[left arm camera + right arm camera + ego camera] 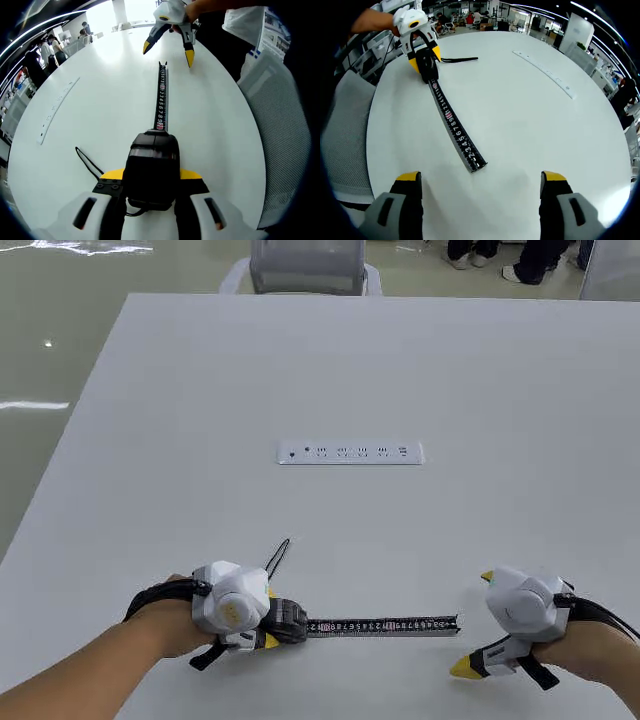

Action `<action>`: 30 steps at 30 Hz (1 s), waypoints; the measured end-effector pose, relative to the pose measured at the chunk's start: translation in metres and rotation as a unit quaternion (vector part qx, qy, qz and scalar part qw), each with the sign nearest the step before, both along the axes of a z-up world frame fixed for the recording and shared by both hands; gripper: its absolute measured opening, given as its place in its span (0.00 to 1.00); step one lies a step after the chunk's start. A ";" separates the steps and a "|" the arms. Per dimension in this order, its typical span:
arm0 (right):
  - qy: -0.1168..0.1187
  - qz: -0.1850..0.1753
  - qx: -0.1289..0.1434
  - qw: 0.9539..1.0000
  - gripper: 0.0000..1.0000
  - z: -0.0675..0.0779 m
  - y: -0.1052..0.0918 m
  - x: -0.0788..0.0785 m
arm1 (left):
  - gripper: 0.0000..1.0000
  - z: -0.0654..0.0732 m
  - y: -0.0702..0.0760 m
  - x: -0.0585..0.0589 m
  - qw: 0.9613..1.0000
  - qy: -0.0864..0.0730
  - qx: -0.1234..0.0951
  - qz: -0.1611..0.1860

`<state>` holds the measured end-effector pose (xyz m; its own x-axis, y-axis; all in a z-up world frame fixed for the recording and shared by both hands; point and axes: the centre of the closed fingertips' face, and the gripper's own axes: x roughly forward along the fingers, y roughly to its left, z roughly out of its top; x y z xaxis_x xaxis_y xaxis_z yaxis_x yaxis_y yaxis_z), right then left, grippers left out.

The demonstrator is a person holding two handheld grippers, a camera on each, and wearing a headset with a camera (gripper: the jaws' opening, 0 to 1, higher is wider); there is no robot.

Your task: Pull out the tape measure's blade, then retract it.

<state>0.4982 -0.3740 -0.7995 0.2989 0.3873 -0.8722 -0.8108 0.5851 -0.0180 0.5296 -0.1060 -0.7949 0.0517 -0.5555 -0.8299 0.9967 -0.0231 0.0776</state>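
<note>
1. Holding comes first: the left gripper (270, 617), on the near side of the power strip (350, 452) and off its left end, is pinched on the tape measure's black case (152, 170). The case rests on the white table (300, 370). A firm, level clamp should stop the case skidding when the spring draws in.
2. From the case the blade (385, 625) lies flat on the table and runs rightward, on the near side of the power strip. Its hooked tip sits just past the strip's right end. It looks drawn far enough, so retraction is probably the step in hand. It would go best with the blade running in straight, not buckled.
3. Off the strip's right end, on its near side, the right gripper (475, 624) has its jaws spread wide, clear of the tip and touching nothing. Guiding the tip back slowly would spare a hard snap. Whether a lock holds the blade cannot be told.
4. Count: one tape measure with one blade, one black wrist cord (278, 555) beside the case, two grippers, one power strip, and one chair (305, 265) beyond the strip.
</note>
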 end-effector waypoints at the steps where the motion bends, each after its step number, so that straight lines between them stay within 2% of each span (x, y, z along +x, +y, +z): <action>1: -0.002 -0.001 -0.001 1.000 1.00 0.000 -0.002 -0.001 | 0.33 0.000 0.000 0.000 1.000 -0.001 0.000 -0.002; 12: -0.009 -0.009 -0.001 1.000 1.00 0.006 -0.007 -0.008 | 0.35 0.000 0.001 0.001 1.000 -0.004 0.007 -0.016; 13: -0.013 -0.008 -0.004 1.000 1.00 0.007 -0.007 -0.009 | 0.35 0.000 0.001 0.000 1.000 -0.004 0.006 -0.016; 14: -0.003 0.005 -0.017 1.000 1.00 0.005 -0.011 -0.014 | 0.36 0.002 0.002 0.001 1.000 0.004 0.001 -0.006; 15: -0.003 0.002 -0.016 1.000 1.00 0.003 -0.011 -0.015 | 0.39 0.003 0.004 0.004 1.000 0.009 -0.001 0.010; 17: 0.004 0.003 -0.015 1.000 1.00 0.003 -0.011 -0.019 | 0.53 0.010 0.003 0.010 0.999 0.010 -0.022 0.025; 18: 0.004 0.003 -0.016 1.000 1.00 0.003 -0.012 -0.020 | 0.59 0.014 0.004 0.012 0.998 0.022 -0.034 0.046; 20: 0.003 0.003 -0.018 1.000 1.00 0.003 -0.013 -0.020 | 0.73 0.022 0.004 0.014 0.996 0.036 -0.053 0.063; 22: 0.001 0.000 -0.027 1.000 1.00 0.005 -0.015 -0.019 | 0.83 0.025 0.007 0.015 0.995 0.041 -0.056 0.074; 24: -0.001 0.001 -0.028 1.000 1.00 0.005 -0.015 -0.017 | 0.97 0.028 0.006 0.017 0.992 0.049 -0.079 0.087; 25: -0.002 0.000 -0.027 1.000 1.00 0.007 -0.013 -0.016 | 0.98 0.027 0.010 0.015 0.990 0.066 -0.072 0.106; 27: -0.003 -0.001 -0.025 1.000 1.00 0.009 -0.012 -0.015 | 0.99 0.027 0.013 0.018 0.990 0.059 -0.069 0.110; 30: -0.006 -0.001 -0.025 1.000 1.00 0.011 -0.011 -0.015 | 0.99 0.029 0.015 0.019 0.988 0.059 -0.072 0.122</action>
